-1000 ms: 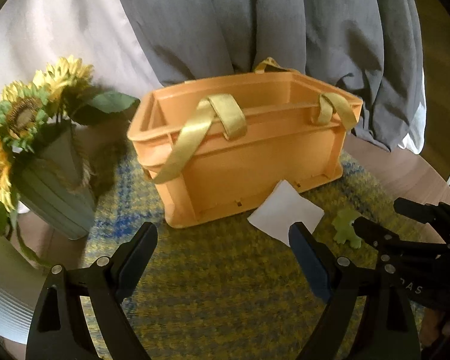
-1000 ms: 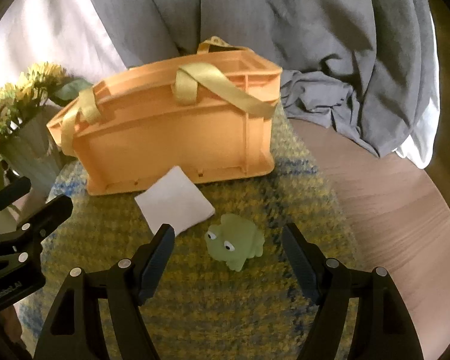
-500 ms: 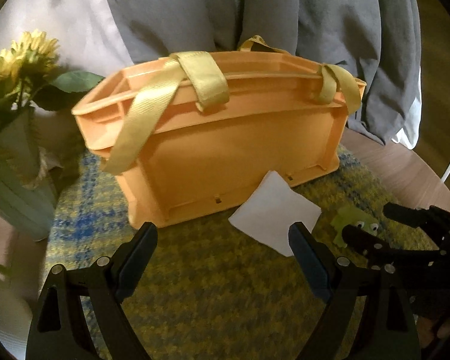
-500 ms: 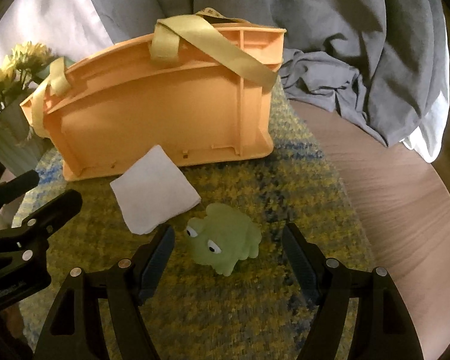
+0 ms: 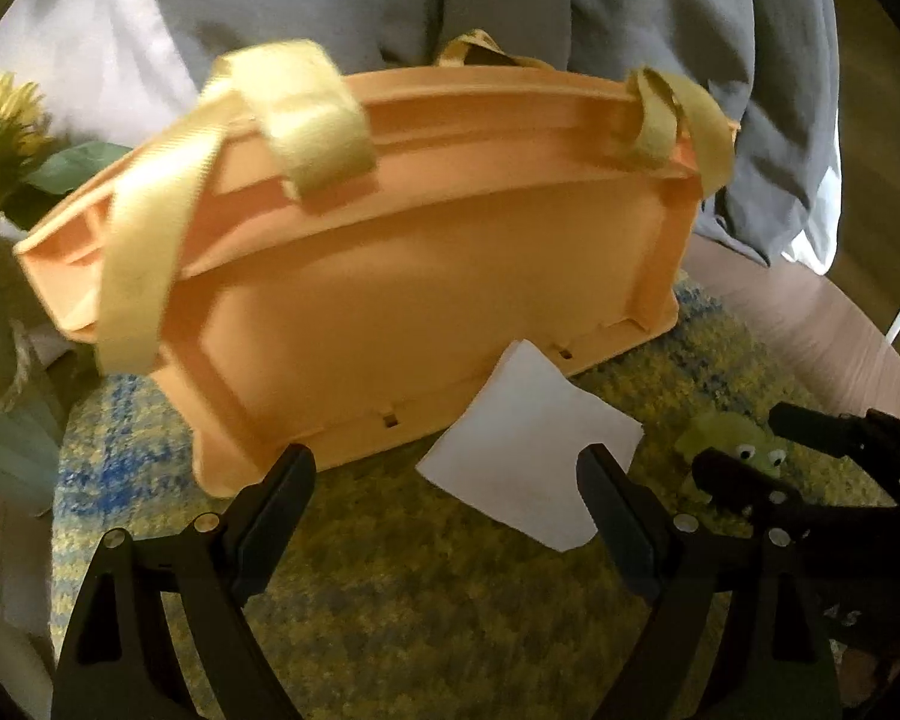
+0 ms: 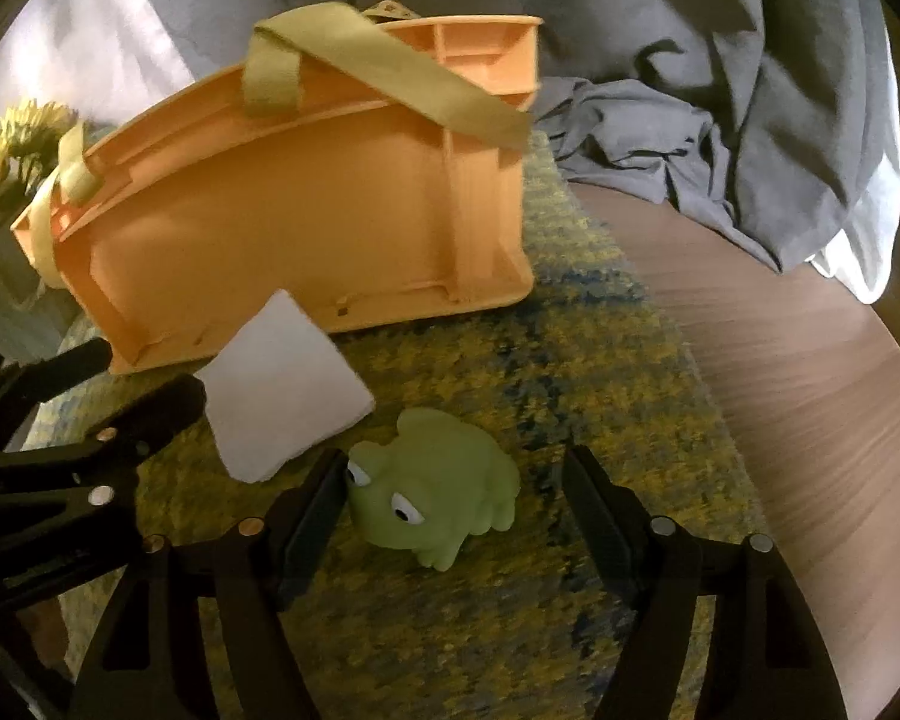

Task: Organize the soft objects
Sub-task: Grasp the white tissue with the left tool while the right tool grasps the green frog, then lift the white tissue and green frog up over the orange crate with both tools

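Observation:
A soft green frog toy (image 6: 435, 495) sits on the yellow-blue woven mat (image 6: 570, 396); it also shows in the left wrist view (image 5: 727, 441). A white folded cloth pad (image 6: 282, 387) lies beside it, leaning on the orange crate (image 6: 306, 210) with yellow straps; the pad (image 5: 528, 450) and crate (image 5: 390, 276) show in the left wrist view too. My right gripper (image 6: 453, 516) is open, its jaws on either side of the frog. My left gripper (image 5: 447, 510) is open and empty, its right finger over the pad's edge.
A vase of sunflowers (image 5: 0, 138) stands left of the crate. Grey and white fabric (image 6: 720, 90) hangs behind the crate. Bare wooden table top (image 6: 810, 420) lies to the right of the mat.
Both grippers have moved forward and lower. The frog now lies between the right jaws, and the left gripper has come close to the crate and the pad.

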### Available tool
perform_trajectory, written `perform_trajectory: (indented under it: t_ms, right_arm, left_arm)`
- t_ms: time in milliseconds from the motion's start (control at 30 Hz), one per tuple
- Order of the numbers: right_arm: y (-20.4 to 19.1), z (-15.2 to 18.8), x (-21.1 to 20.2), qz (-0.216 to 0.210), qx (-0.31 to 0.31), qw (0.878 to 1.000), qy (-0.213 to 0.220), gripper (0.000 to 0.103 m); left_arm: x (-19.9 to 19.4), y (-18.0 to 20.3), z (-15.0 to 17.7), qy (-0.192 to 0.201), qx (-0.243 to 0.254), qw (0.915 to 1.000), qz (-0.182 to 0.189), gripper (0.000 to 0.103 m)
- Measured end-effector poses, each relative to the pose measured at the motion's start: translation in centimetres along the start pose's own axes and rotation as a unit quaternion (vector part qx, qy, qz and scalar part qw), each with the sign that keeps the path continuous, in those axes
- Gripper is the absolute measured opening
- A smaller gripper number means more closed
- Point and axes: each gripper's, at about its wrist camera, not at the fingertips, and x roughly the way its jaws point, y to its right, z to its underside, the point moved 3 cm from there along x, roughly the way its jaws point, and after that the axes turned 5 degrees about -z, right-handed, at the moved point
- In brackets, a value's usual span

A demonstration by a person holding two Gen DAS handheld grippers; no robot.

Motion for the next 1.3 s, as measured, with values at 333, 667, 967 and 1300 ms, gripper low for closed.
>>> perform_trajectory:
  t_ms: [333, 667, 967, 1300]
  right_arm:
    - [1.4, -0.7, -0.1, -0.008, 0.025, 1.0, 0.004, 0.059]
    - [1.9, -0.7, -0.1, -0.008, 0.034, 0.999, 0.003, 0.059]
    - [1.9, -0.6, -0.2, -0.017, 0.036, 0.999, 0.002, 0.059]
    - [1.4, -0.6, -0.7, -0.029, 0.036, 0.999, 0.008, 0.059]
  left_arm:
    - [2.6, 1.9, -0.3, -0.03, 0.013, 0.9995, 0.007, 0.09]
    - [3.7, 2.9, 0.2, -0.047, 0.006, 0.9986, 0.024, 0.065]
    - [3.0, 3.0, 0.3, -0.041, 0.001, 0.9986, 0.033, 0.021]
    - [0.9, 1.9, 0.4, -0.03, -0.017, 0.9983, 0.046, 0.012]
